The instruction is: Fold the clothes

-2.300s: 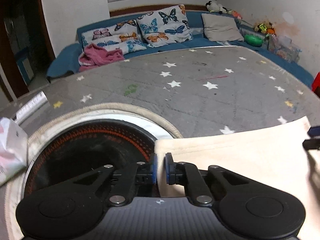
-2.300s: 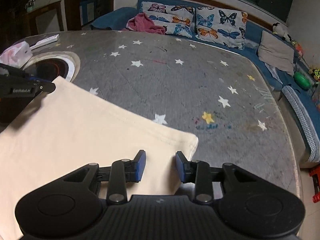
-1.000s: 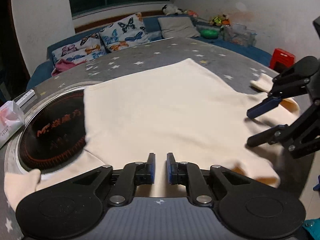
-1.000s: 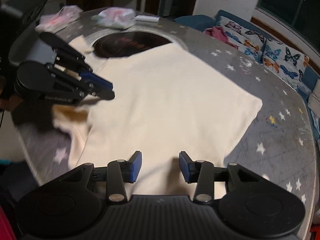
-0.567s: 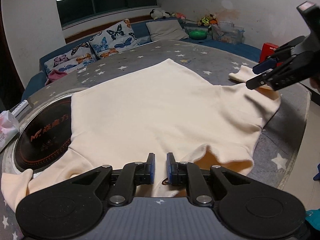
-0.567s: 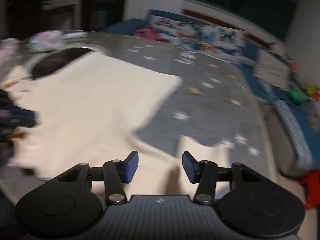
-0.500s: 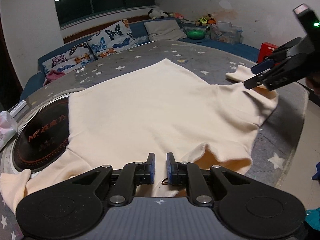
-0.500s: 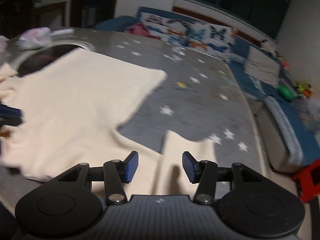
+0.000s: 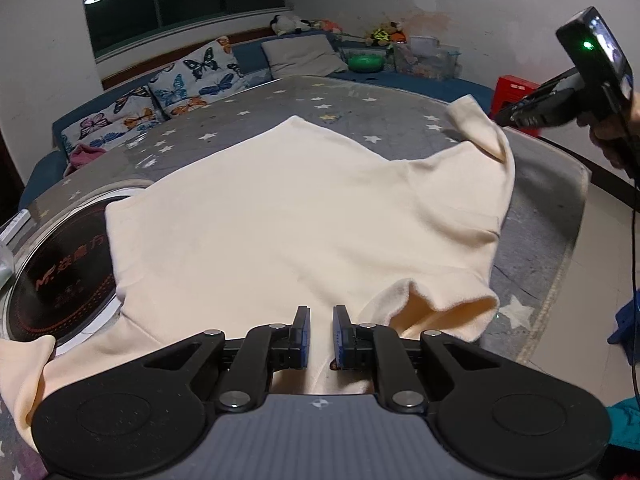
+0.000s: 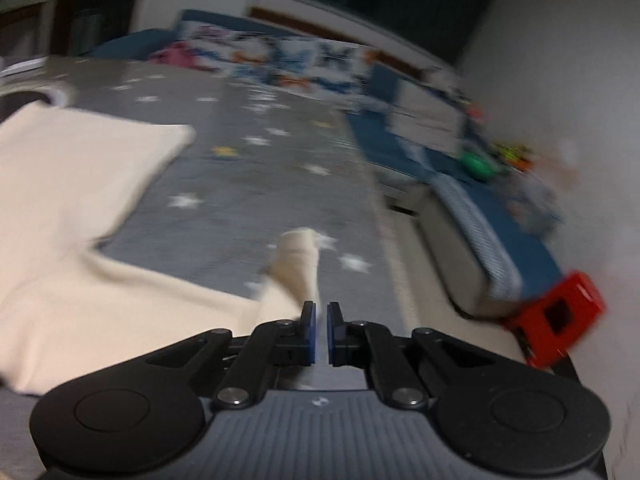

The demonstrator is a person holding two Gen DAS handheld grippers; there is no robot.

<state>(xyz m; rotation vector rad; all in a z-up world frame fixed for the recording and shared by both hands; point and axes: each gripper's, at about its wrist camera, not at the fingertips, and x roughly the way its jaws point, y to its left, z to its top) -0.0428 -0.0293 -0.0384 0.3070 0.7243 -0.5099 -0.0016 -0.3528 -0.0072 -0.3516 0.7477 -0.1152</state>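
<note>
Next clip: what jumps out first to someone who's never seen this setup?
The big cream shirt spread flat over the grey star-patterned table cover, filling the middle of the left wrist view. The left gripper pinches its near edge; the right gripper, shut, holds one sleeve lifted at the table's right. Butterfly cushions line the blue sofa behind.

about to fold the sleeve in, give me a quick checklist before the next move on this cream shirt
1. Left hand-held gripper shut on the cream shirt at its near edge: ok, fabric sits between the pads.
2. Right hand-held gripper shut on the right sleeve: cannot tell; jaws are shut, but the picture is blurred and the cloth looks left of the pads.
3. Shirt body flat on the star mat: ok, mostly smooth.
4. Near sleeve edge flat: not ok, it curls up.
5. Shirt clear of the round cooktop: not ok, it overlaps the rim.
</note>
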